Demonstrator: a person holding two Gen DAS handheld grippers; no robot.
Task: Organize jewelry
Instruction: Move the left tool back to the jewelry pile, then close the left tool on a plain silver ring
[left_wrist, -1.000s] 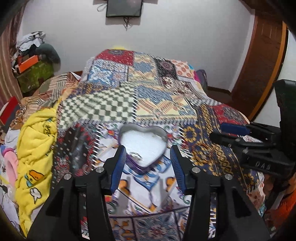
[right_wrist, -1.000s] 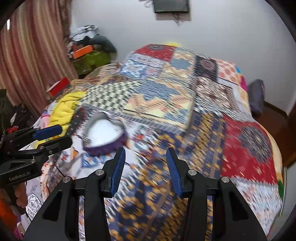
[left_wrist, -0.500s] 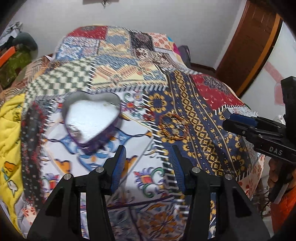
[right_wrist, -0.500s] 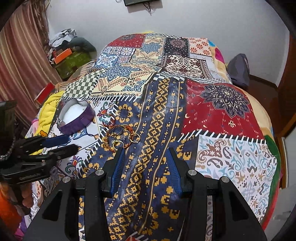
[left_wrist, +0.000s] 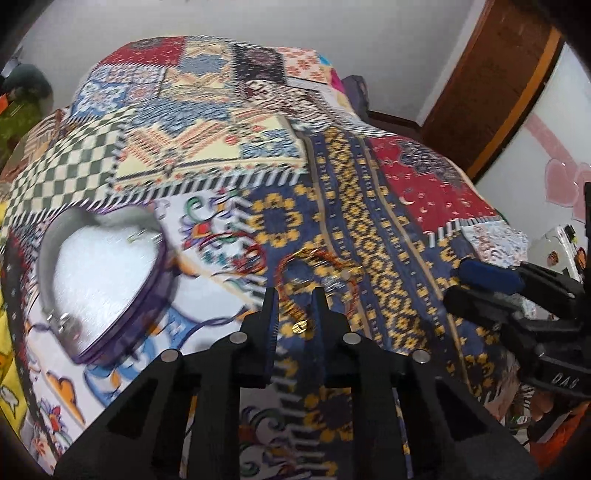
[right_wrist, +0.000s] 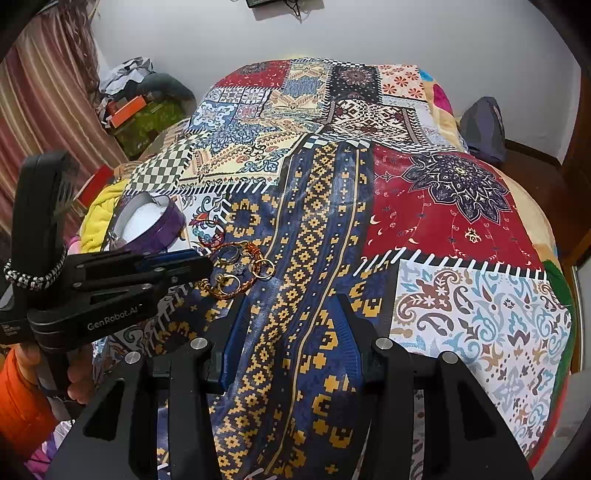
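Observation:
A purple heart-shaped box (left_wrist: 103, 280) with a white lining lies open on the patchwork bedspread (left_wrist: 369, 229); it also shows in the right wrist view (right_wrist: 147, 225). A pile of gold and red bangles and rings (right_wrist: 236, 269) lies just right of it; it appears blurred in the left wrist view (left_wrist: 317, 269). My left gripper (left_wrist: 293, 295) hovers at the near edge of the pile with its jaws narrowed but still apart and nothing between them; it enters the right wrist view from the left (right_wrist: 173, 266). My right gripper (right_wrist: 291, 317) is open and empty over the blue-and-yellow patch, right of the pile.
A yellow cloth (right_wrist: 99, 218) lies at the bed's left edge. Clutter with an orange box (right_wrist: 129, 107) sits by the striped curtain. A dark bag (right_wrist: 484, 125) leans at the far right. A wooden door (left_wrist: 491, 81) stands to the right.
My left gripper has moved right from the heart box to the jewelry pile and its jaws have narrowed. My right gripper has stayed open and shifted little.

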